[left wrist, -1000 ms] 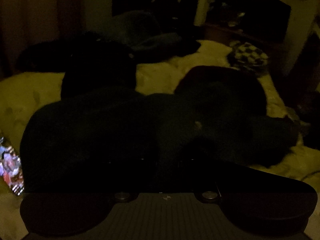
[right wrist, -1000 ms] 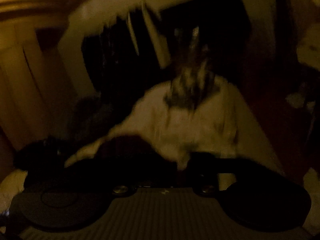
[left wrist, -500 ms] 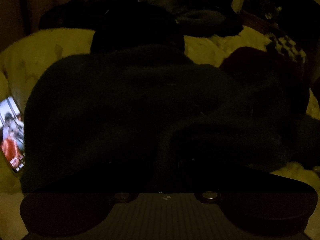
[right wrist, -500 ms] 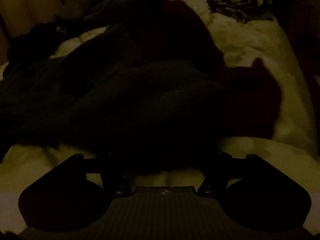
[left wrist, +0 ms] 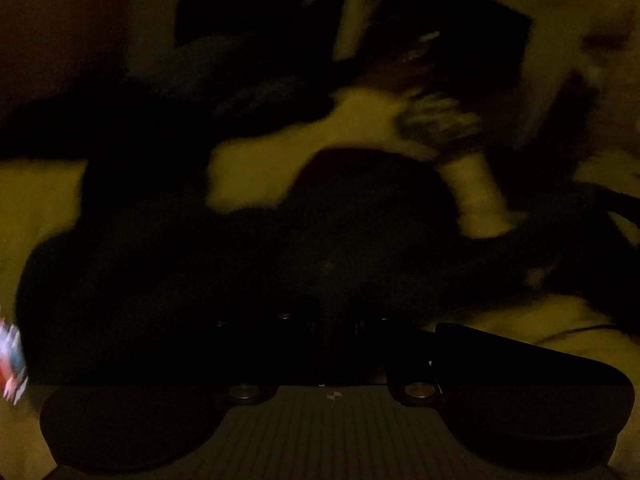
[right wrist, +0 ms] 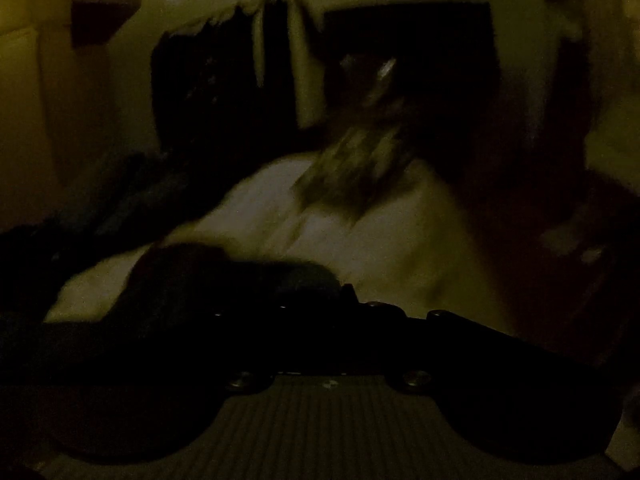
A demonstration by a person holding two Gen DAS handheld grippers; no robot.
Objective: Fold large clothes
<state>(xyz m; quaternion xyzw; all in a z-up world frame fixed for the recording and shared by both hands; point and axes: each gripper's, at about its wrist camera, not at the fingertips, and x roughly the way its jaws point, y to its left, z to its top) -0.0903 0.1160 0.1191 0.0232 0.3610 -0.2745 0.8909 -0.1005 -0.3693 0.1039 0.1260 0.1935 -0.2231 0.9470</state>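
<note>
- Left wrist view: heavy motion blur and very low light are noted; outlines are smeared throughout.
- A large dark garment [left wrist: 248, 264] is seen spread across a pale bedcover [left wrist: 256, 176], filling the middle of the frame and running up to the gripper body.
- The left gripper [left wrist: 320, 320] is pointed down at the garment. Its jaws are opening at this moment. The fingers are lost against the dark cloth, so whether fabric lies between them cannot be told.
- A second dark mound with a reddish tint [left wrist: 360, 168] is recorded beyond the large garment, touching it.
- A checkered cloth [left wrist: 436, 120], badly blurred, lies farther back on the bedcover, right of centre.
- A lit phone screen [left wrist: 12, 364] is visible at the far left edge, just beside the garment's edge.
- Dark furniture [left wrist: 460, 32] is made out behind the bed; no detail can be resolved.
- Right wrist view: also blurred and dim. The right gripper [right wrist: 316, 308] is clenched fully, its fingers drawn together at centre.
- A fold of the dark garment [right wrist: 224, 276] is bunched directly at the fingertips and appears pinched between them; the exact contact is obscured by darkness.
- The pale bedcover [right wrist: 400, 248] extends ahead of the right gripper, with the checkered cloth [right wrist: 356, 160] smeared across its far end.
- More dark clothing [right wrist: 100, 208] is heaped along the left side of the bed.
</note>
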